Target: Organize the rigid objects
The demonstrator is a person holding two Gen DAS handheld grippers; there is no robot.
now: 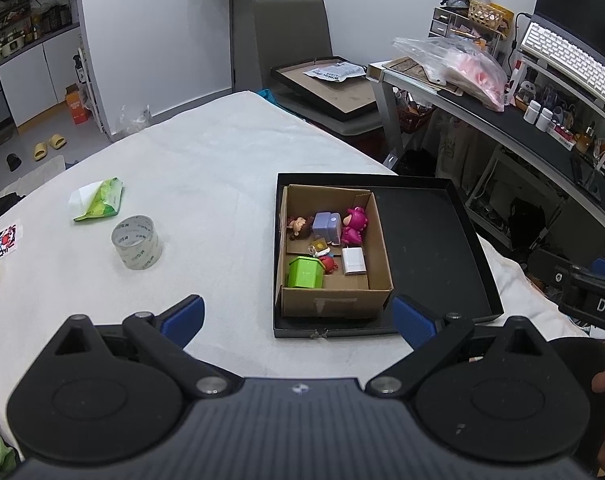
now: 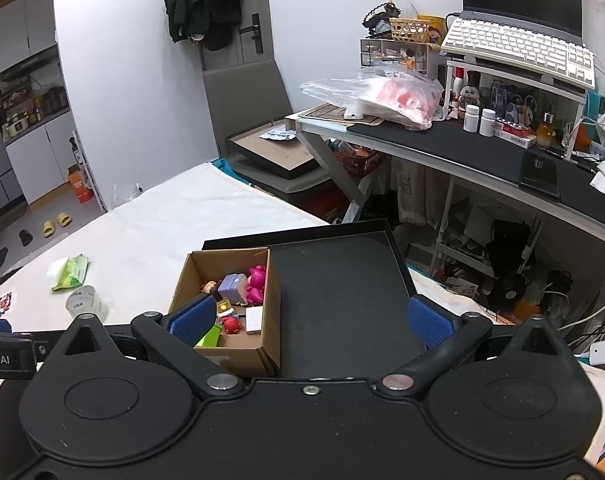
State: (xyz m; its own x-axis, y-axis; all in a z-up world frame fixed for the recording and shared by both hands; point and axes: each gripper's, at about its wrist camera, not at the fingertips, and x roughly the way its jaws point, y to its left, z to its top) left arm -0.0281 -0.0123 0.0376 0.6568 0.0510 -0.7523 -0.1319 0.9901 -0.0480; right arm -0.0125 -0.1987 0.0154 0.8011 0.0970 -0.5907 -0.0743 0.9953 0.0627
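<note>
Both hand-held grippers, left [image 1: 298, 322] and right [image 2: 308, 322], spread wide, gripping nothing. Toys inside cardboard box [image 1: 376, 236]. Box inside black tray [image 1: 442, 216].

A brown cardboard box [image 1: 336, 240] sits in a black tray [image 1: 434, 236] on a white cloth [image 1: 206, 168]. Inside it, a lime-green cube [image 1: 305, 272] lies at 7 o'clock, a lavender case [image 1: 327, 226] and a magenta figure [image 1: 354, 224] toward 12, and a white block [image 1: 353, 261] at 4. The fingers [image 1: 184, 316] have blue ribbed pads.
</note>
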